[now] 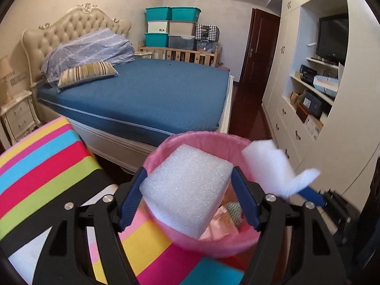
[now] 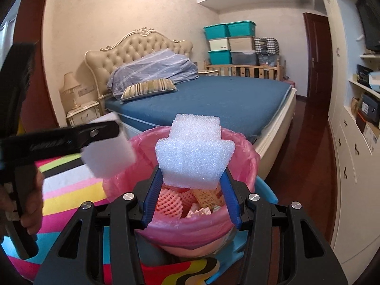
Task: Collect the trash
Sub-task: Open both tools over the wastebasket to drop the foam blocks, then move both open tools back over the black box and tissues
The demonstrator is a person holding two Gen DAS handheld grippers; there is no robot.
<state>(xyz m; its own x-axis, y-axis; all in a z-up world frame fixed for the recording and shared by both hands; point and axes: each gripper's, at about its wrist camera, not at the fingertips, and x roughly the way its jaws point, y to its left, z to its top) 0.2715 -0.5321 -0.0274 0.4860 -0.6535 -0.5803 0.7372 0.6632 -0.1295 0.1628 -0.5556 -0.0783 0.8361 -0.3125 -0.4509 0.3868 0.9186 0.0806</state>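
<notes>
Left claw (image 1: pixel 187 198) clamped on square foam block (image 1: pixel 187 190), held above pink-lined bin (image 1: pixel 213 242). Right claw (image 2: pixel 190 185) clamped on notched foam piece (image 2: pixel 193 152), over same bin, above netting and wrappers inside. Striped cloth (image 1: pixel 47 166) beside bin. Best released one at a time, centred over bin mouth, clear of rim.

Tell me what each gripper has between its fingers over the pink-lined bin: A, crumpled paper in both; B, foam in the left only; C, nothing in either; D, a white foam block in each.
D: the left gripper has a square white foam block between its fingers, and the right gripper a stepped foam piece, both above the pink-lined bin.
</notes>
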